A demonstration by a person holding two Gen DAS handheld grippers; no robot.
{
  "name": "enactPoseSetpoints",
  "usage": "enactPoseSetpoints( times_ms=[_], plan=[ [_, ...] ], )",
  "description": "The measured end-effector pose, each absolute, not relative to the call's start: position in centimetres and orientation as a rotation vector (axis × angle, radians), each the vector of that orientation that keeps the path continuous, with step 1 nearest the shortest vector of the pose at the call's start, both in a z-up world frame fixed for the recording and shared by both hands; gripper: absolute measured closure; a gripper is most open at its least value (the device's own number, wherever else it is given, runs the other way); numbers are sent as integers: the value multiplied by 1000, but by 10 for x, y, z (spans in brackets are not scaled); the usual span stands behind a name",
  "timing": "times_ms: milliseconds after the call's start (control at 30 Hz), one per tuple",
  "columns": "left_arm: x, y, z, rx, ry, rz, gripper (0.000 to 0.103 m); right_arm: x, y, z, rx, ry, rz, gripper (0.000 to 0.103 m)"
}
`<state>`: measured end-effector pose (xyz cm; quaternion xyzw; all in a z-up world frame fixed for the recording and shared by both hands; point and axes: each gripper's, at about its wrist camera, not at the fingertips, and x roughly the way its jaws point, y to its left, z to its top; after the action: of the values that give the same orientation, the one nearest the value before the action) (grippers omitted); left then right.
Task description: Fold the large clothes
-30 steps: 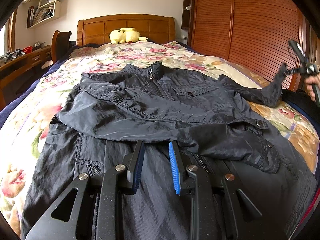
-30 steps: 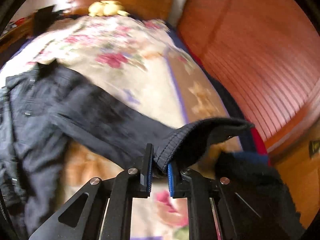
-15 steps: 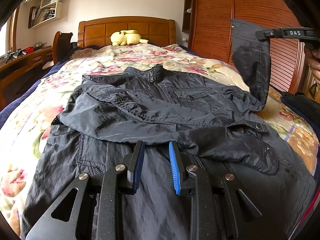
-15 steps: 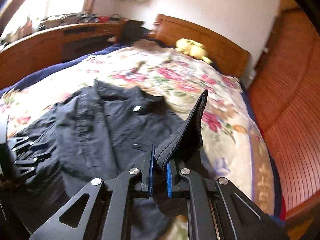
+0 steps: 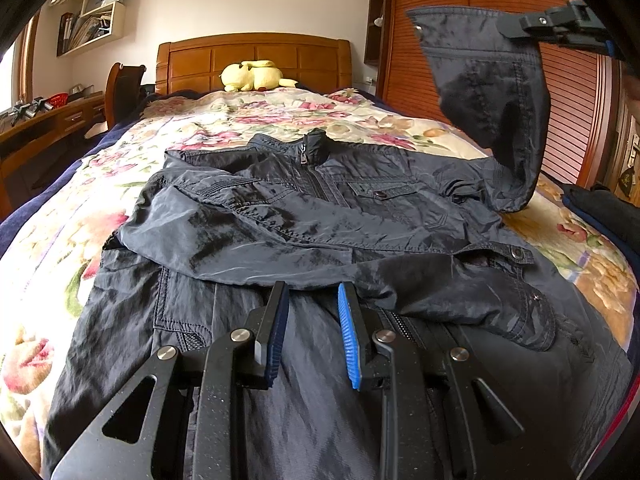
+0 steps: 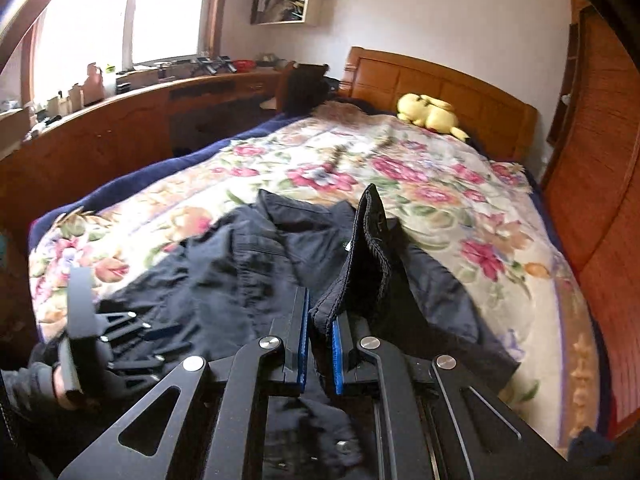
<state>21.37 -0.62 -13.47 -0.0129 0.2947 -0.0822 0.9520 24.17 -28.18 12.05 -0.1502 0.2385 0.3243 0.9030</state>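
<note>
Left gripper (image 5: pixel 312 332) is hovering with fingers wide apart above the jacket (image 5: pixel 320 216), which is lying on the floral bedspread (image 5: pixel 280 116). Right gripper (image 6: pixel 320 354) is pinching the sleeve cuff (image 6: pixel 370 256), raised above the jacket.

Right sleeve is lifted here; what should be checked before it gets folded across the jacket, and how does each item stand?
1. Right gripper clamped on the sleeve cuff: ok, the ribbed cuff sits between the pads.
2. Right sleeve lifted off the bed: ok, it hangs from the gripper above the jacket.
3. Left sleeve already folded across the chest: ok.
4. Left gripper free of fabric: ok, open above the hem, gripping nothing.
5. Landing area flat: not ok, wrinkles near the lower right pocket.
6. Zipper closed to the hem: cannot tell; the folded sleeve hides it.
</note>
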Motion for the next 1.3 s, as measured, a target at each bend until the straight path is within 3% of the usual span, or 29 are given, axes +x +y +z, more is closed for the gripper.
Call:
enactPoseSetpoints(
  times_ms=[300,400,500,533,1300],
  plan=[
    [211,-4,-135,-36,593,-159,77,248,-271,117,-247,494,770,93],
    [208,1,-133,-55,578,-154,77,254,-275,112,-261,500,724,82],
    [206,6,-131,-80,567,-148,77,255,-285,107,-246,510,718,56],
    [206,7,-131,-86,565,-147,77,254,-288,104,-248,509,717,54],
    [211,6,-138,-76,594,-139,77,288,-343,-71,-183,736,491,54]
  ],
)
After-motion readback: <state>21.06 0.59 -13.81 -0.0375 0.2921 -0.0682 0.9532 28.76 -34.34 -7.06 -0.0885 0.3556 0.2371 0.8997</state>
